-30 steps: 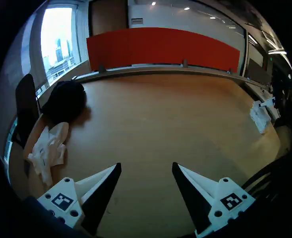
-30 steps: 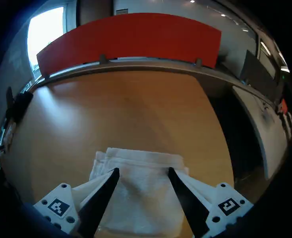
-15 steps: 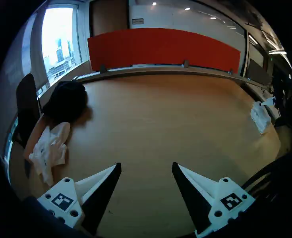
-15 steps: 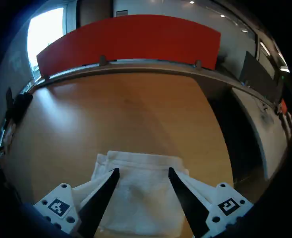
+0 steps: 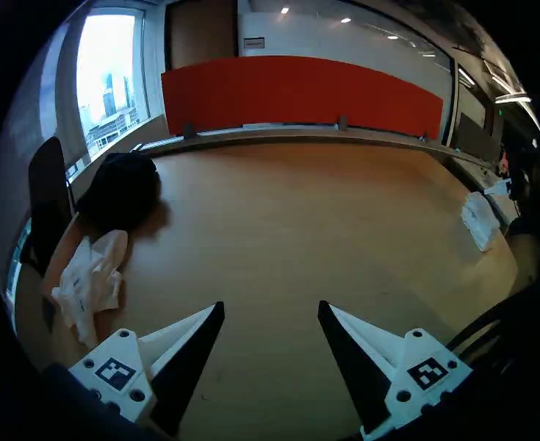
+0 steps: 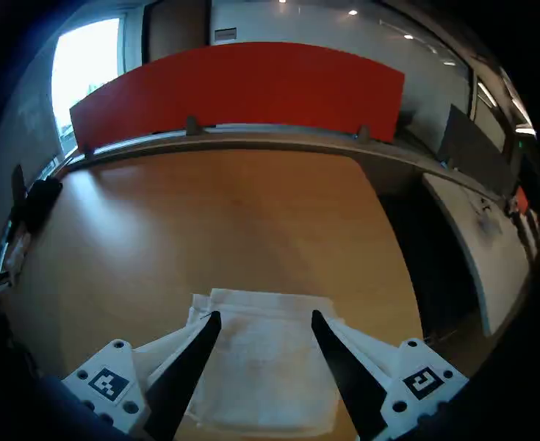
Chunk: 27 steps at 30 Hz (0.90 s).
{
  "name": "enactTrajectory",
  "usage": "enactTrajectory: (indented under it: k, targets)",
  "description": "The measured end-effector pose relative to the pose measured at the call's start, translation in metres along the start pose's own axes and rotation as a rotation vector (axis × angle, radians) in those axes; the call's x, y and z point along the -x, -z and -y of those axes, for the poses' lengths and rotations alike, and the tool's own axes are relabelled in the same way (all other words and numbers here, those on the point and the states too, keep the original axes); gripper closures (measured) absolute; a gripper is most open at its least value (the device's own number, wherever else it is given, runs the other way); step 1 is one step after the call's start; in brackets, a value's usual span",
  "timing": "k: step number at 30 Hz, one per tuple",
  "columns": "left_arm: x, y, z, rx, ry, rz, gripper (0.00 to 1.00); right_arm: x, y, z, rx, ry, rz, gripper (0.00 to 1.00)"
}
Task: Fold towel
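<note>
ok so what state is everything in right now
towel: folded, lying flat on the table
right hand-held gripper: open, fingers framing the towel, not gripping it
left hand-held gripper: open, holding nothing, over bare table
white cloth: crumpled in a heap, not folded
black bag: slumped on the table beside the cloth

Both views were taken from low over the table (image 5: 306, 220) and faced toward the red panel (image 5: 299, 92) at 12 o'clock. The right gripper view was set close above the towel (image 6: 270, 353) at 6 o'clock. The table, the red panel and the dark bag (image 5: 119, 187) at 9 o'clock were shared.
</note>
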State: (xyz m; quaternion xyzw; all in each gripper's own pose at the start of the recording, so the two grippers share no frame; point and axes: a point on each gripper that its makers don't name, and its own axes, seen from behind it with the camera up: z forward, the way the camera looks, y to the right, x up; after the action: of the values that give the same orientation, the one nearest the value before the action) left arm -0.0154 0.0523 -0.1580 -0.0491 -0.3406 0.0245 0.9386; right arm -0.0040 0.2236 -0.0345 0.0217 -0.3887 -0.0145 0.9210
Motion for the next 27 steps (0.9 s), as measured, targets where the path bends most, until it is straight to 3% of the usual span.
enactTrajectory:
  k: [17, 27]
  targets:
    - [-0.017, -0.003, 0.001, 0.019, 0.002, -0.047, 0.05, -0.046, 0.055, 0.008, 0.102, -0.058, -0.258, 0.04]
    - [-0.024, -0.004, 0.001, 0.021, 0.002, -0.066, 0.05, -0.085, 0.099, 0.015, 0.147, -0.078, -0.481, 0.05]
